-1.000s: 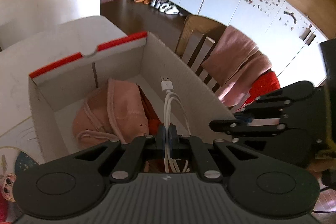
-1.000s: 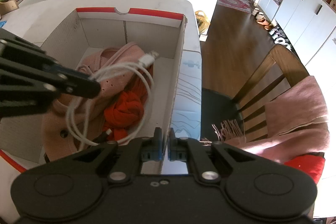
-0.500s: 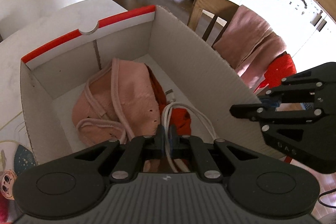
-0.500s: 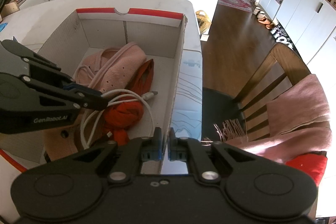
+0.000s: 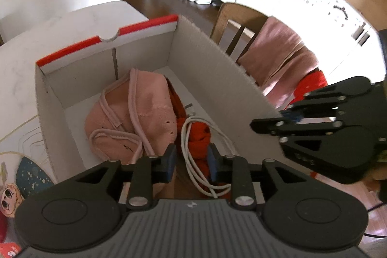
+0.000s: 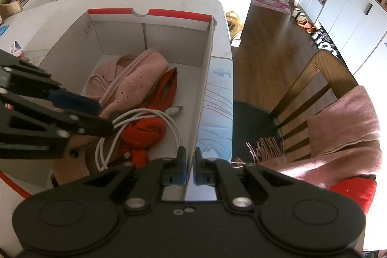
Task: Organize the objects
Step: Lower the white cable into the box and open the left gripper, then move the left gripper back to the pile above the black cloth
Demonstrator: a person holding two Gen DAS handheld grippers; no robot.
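Bright daylight, blown-out glare, fisheye-warped edges.

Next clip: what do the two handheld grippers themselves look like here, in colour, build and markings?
Both match: the left gripper and right gripper are matte black, with open-frame linkage fingers, silver pivot pins, blue pads at the tips and two round discs on a ribbed base. Faint raised lettering marks the right gripper's side in the left view; unreadable. No sleeves show.

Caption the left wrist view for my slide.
Left gripper, jaws just opening, releases white cable into box on clothes.
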